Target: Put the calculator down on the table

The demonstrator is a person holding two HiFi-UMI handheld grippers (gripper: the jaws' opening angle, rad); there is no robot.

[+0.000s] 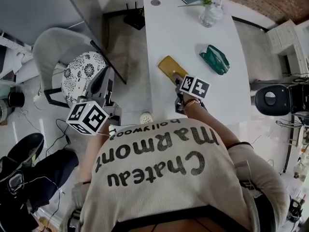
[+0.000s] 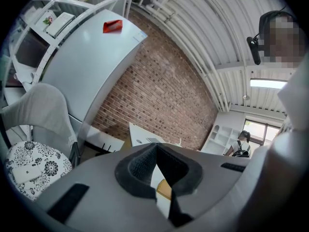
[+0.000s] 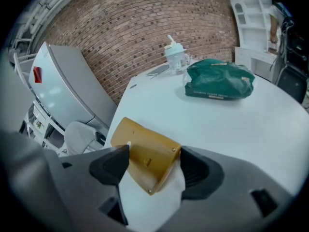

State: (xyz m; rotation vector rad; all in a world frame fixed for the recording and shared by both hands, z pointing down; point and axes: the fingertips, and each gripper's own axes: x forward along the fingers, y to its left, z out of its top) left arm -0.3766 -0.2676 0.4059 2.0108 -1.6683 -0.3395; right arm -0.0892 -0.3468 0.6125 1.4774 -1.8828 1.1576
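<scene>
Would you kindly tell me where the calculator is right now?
In the head view, the calculator lies on the white table near its left edge, left of the green pouch, between the right gripper's open jaws.

Yellow calculator [image 1: 172,69], flat on white table [image 1: 223,96]

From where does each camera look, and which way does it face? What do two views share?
Head view: on the person's head, looking down at the table; shows the shirt, left hand-held gripper and right hand-held gripper.
Left gripper view: rides the left hand-held gripper, faces the brick wall and chair; its closed jaws show.
Right gripper view: rides the right hand-held gripper, faces across the table; jaws apart, calculator between them.
Shared: head and right gripper views show calculator and green pouch.
</scene>
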